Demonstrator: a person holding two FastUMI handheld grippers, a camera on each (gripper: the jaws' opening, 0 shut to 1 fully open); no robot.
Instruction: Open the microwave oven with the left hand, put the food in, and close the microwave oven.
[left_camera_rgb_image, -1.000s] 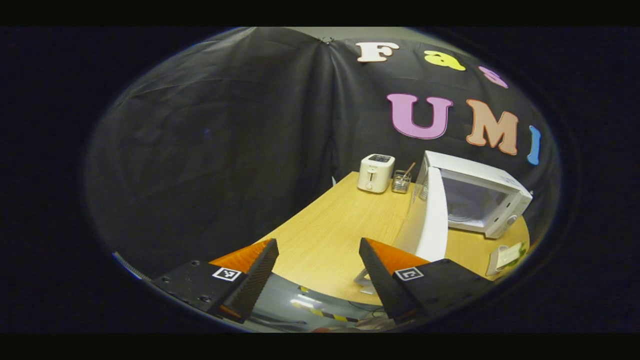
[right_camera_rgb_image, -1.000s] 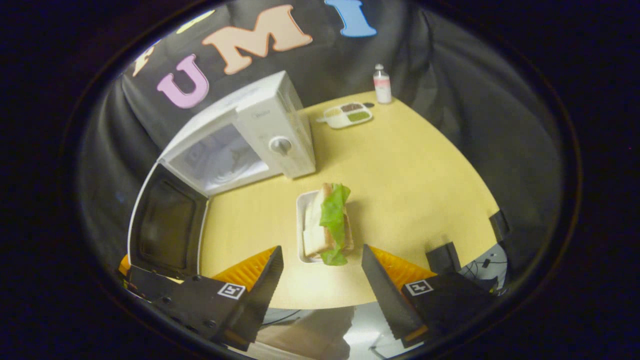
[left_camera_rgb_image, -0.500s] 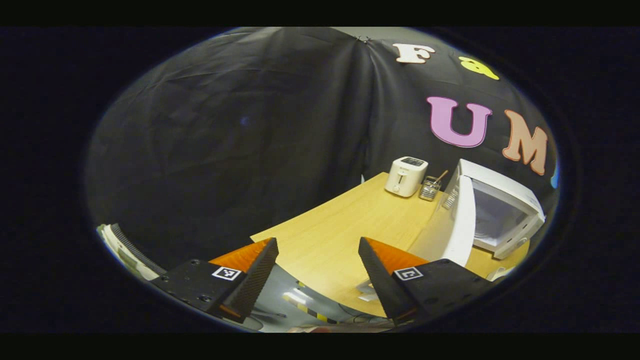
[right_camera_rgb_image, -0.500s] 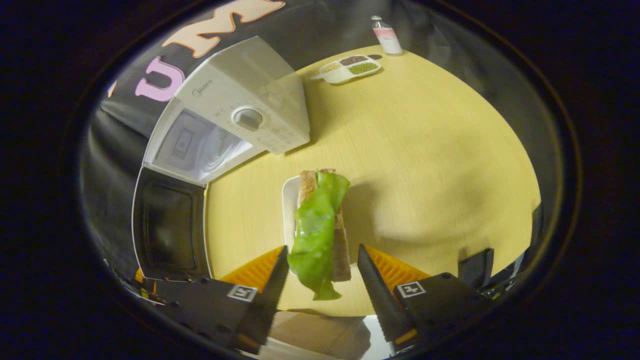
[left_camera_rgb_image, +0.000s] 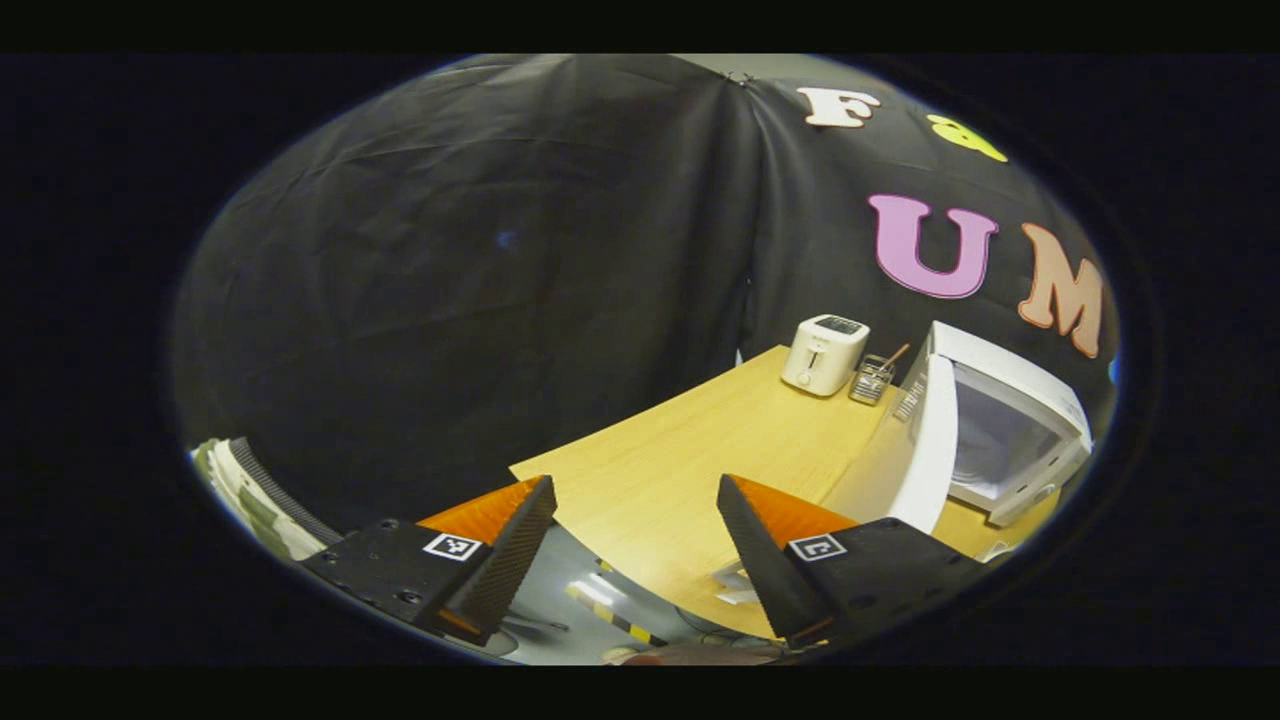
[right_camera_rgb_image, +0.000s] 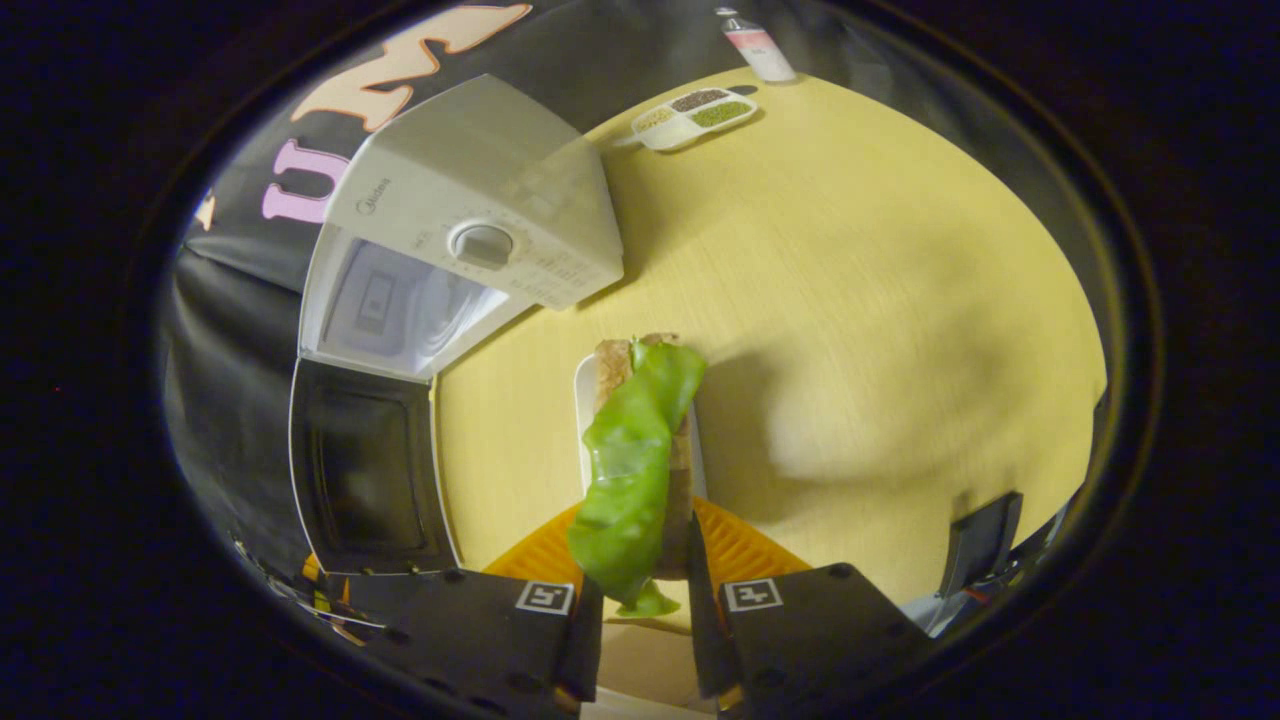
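The sandwich (right_camera_rgb_image: 650, 450), with a green lettuce leaf hanging over its side, stands on edge on a white plate (right_camera_rgb_image: 581, 410). My right gripper (right_camera_rgb_image: 642, 600) is shut on the sandwich's near end, one finger on each side. The white microwave (right_camera_rgb_image: 480, 220) sits behind it to the left, with its door (right_camera_rgb_image: 365, 465) swung wide open and its cavity (right_camera_rgb_image: 385, 305) bare. In the left gripper view, my left gripper (left_camera_rgb_image: 635, 555) is open and holds nothing. It hovers over the table's near edge, left of the open door (left_camera_rgb_image: 925, 450) of the microwave (left_camera_rgb_image: 1010, 420).
A white toaster (left_camera_rgb_image: 825, 355) and a wire utensil holder (left_camera_rgb_image: 872, 380) stand at the back of the wooden table (left_camera_rgb_image: 690, 450). A compartment tray (right_camera_rgb_image: 695, 108) and a bottle (right_camera_rgb_image: 755, 45) sit at the far end. A black block (right_camera_rgb_image: 985, 530) stands at the table's right edge.
My right gripper has come down around the sandwich and shut on it. The left gripper has swung slightly left, away from the microwave, still open.
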